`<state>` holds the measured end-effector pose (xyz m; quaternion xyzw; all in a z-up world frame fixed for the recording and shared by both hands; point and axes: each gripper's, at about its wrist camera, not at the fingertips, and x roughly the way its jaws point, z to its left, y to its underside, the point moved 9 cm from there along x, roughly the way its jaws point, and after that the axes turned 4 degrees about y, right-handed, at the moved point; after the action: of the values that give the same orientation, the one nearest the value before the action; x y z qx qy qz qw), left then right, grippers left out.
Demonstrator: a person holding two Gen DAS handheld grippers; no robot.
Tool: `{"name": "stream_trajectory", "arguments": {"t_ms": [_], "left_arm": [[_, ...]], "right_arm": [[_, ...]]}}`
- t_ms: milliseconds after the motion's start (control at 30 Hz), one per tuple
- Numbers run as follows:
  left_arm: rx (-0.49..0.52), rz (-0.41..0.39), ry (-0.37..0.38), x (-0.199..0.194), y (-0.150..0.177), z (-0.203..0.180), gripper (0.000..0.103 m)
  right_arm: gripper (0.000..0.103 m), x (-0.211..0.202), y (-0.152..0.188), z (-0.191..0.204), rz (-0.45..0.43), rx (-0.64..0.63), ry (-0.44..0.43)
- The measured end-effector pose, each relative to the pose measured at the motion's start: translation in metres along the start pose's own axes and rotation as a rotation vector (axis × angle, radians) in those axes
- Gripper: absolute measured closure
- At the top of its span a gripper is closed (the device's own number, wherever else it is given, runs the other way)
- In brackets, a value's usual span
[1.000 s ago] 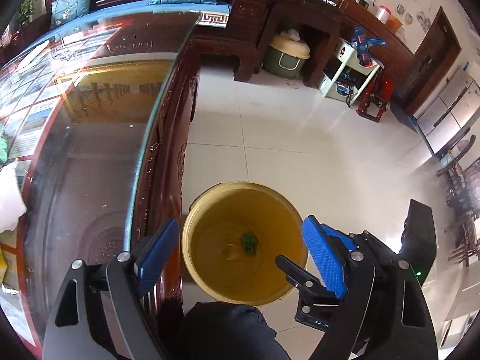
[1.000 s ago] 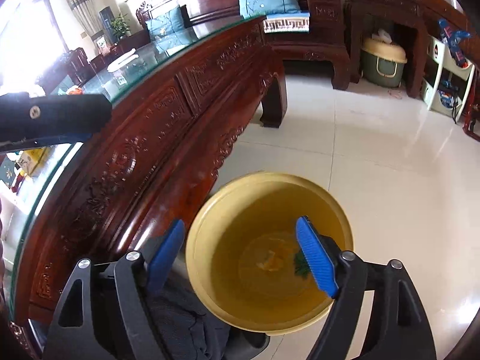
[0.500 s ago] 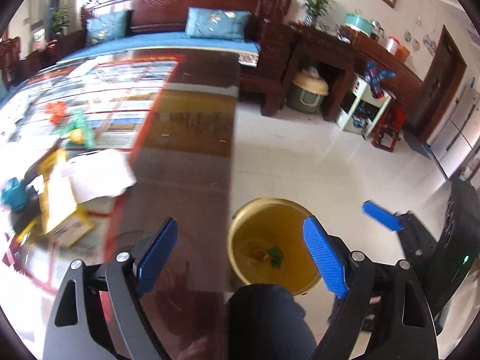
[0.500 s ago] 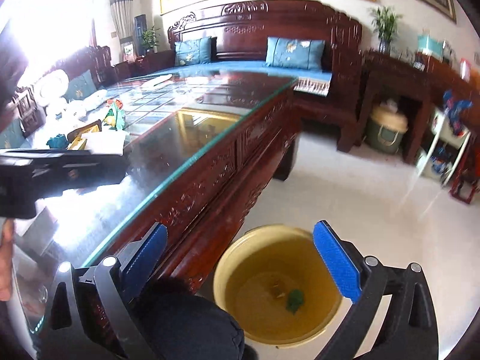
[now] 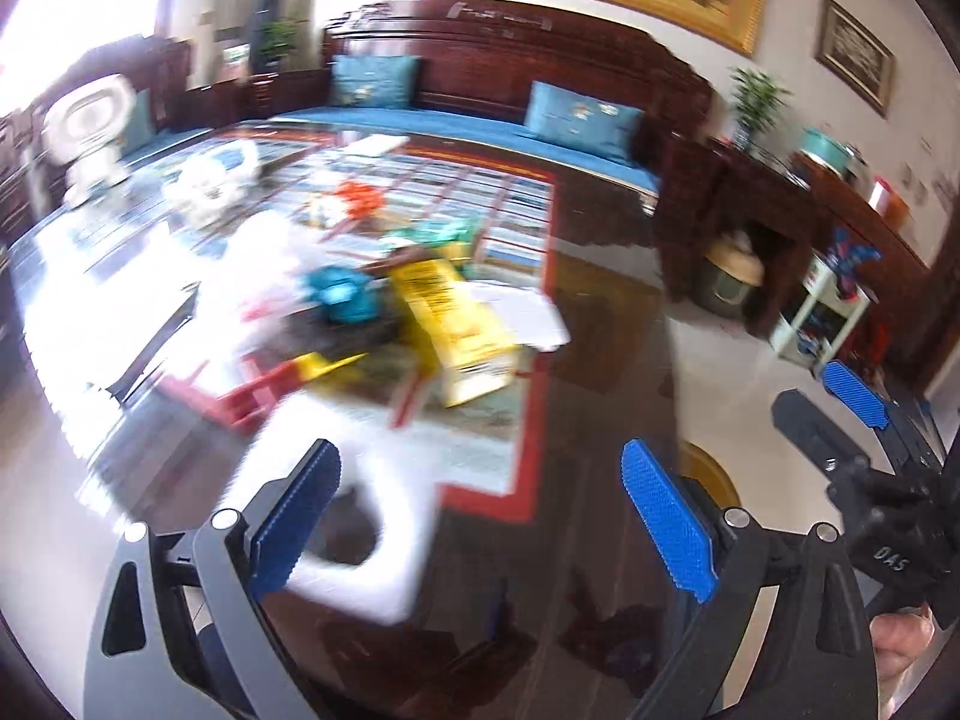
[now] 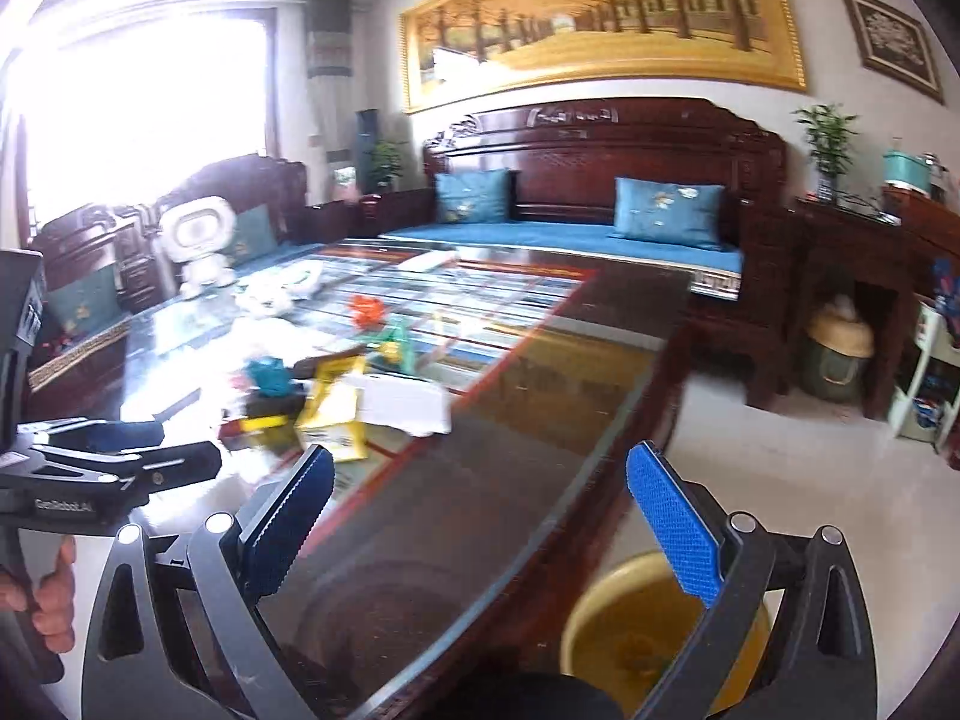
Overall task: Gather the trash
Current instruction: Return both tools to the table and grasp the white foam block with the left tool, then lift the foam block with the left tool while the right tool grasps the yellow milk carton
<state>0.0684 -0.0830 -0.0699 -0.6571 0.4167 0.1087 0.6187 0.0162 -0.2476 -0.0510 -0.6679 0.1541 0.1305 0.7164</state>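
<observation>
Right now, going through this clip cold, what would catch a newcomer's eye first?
Probably the bright litter heap of yellow, teal and white packaging, mid-way along the glass-topped table. Next, the long golden tree painting above the carved sofa. Low right, a yellow bucket sits on the floor beside the table.

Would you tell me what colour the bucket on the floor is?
The bucket is yellow, seen best in the right wrist view.

"das" on right claw (image 5: 864, 414)

A long gold-framed painting (image 6: 600, 18) is hung above a carved wooden sofa (image 6: 606, 144) on which two teal cushions (image 6: 669, 207) are propped.
</observation>
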Motion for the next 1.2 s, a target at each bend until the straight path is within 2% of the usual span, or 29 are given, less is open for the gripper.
{"name": "stream_trajectory", "arguments": {"t_ms": [200, 333, 467, 567, 667, 967, 1200], "left_arm": [[-0.04, -0.018, -0.06, -0.021, 0.014, 0.046, 0.008], [-0.04, -0.025, -0.081, -0.025, 0.023, 0.063, 0.008], [0.001, -0.026, -0.087, -0.022, 0.027, 0.064, 0.008], [0.057, -0.018, -0.081, -0.013, 0.029, 0.058, 0.008], [0.104, -0.005, -0.118, -0.002, 0.031, 0.057, 0.008], [0.075, 0.037, -0.05, 0.023, 0.033, 0.064, 0.007], [0.052, 0.08, -0.034, 0.043, 0.035, 0.069, 0.007]], "right_arm": [[0.008, -0.006, -0.008, 0.042, -0.033, -0.042, 0.013], [0.008, -0.013, -0.009, 0.056, -0.056, -0.01, -0.04], [0.008, -0.017, -0.01, 0.064, -0.059, 0.043, -0.11], [0.008, -0.022, -0.014, 0.069, -0.084, 0.006, -0.097], [0.008, -0.026, -0.018, 0.068, -0.111, -0.015, -0.072], [0.008, -0.012, -0.017, 0.072, -0.095, -0.047, -0.052], [0.008, 0.002, -0.01, 0.081, -0.055, -0.088, -0.054]]}}
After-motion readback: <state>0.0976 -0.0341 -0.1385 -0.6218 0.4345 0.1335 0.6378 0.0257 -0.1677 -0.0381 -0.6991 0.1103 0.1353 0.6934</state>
